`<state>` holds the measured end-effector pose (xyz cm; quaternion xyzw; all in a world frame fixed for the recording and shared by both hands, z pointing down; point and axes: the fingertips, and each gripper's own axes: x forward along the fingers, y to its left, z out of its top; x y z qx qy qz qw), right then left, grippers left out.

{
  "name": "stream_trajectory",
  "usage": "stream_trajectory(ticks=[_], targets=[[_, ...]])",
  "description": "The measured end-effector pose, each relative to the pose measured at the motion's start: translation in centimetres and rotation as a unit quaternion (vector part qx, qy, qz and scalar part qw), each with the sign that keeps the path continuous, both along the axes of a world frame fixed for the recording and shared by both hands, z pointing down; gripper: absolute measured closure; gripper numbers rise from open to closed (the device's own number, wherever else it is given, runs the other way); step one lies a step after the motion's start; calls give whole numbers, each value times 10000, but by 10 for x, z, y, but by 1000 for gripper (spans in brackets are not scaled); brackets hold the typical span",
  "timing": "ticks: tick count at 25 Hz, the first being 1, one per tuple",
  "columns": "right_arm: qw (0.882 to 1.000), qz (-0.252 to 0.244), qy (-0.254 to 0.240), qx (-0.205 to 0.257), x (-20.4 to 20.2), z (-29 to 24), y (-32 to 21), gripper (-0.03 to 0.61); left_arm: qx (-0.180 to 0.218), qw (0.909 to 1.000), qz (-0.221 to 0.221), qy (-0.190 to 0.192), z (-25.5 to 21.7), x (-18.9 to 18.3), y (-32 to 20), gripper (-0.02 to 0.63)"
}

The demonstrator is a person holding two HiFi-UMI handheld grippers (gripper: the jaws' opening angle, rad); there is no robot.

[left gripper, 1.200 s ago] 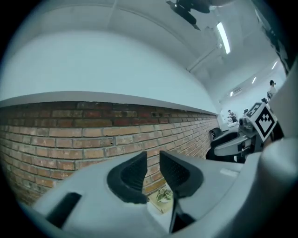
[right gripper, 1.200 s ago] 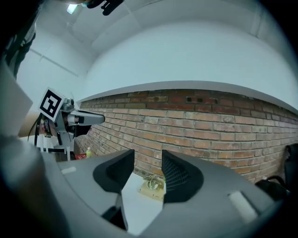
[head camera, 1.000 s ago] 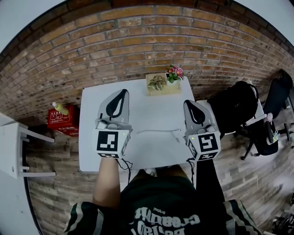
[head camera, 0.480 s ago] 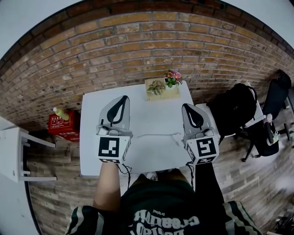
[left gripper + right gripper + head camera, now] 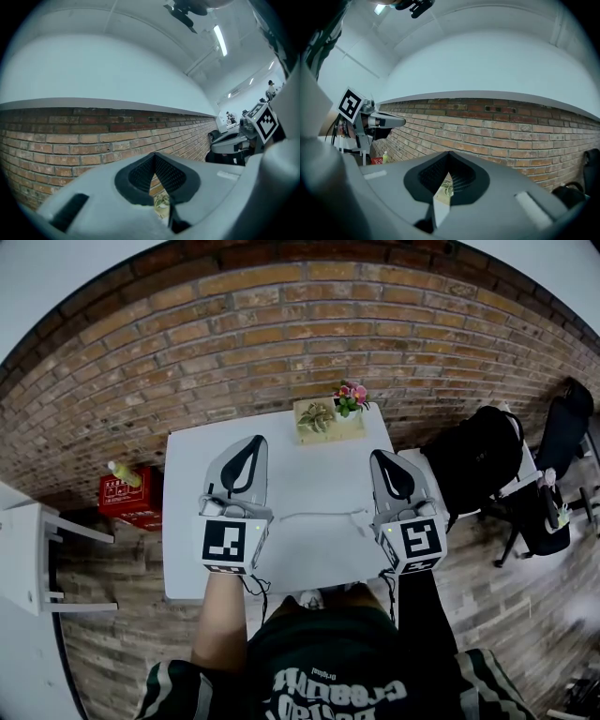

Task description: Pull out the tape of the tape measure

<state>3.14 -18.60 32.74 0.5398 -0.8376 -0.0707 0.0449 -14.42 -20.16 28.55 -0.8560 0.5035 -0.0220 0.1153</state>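
We are recording the left gripper (image 5: pixel 251 442) and right gripper (image 5: pixel 386 457) closed, empty; the tape measure (image 5: pixel 359 518) is lying on the table (image 5: pixel 300 465) between them; we are judging it light, its tape (image 5: pixel 314 515) limp, best pinched at its end.

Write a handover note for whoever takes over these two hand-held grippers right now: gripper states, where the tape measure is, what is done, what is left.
Left gripper: shut, empty, held level over the left half of the white table.
Right gripper: shut, empty, level over the right half.
Tape measure: a small pale body on the table near the right gripper. A thin pale strip, probably the tape, runs from it toward the left gripper. Both are too small to be sure of.
Done: some tape seems to be out. Neither gripper touches it.
Left: probably grip the body and the tape end, then pull them apart.
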Motion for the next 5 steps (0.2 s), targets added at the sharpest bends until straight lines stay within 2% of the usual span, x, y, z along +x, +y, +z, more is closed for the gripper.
stream_trajectory(ticks=[5], targets=[[10000,36,-23,-1,4,-3,1,566,46,9999,61,78,-2,4,2,606]])
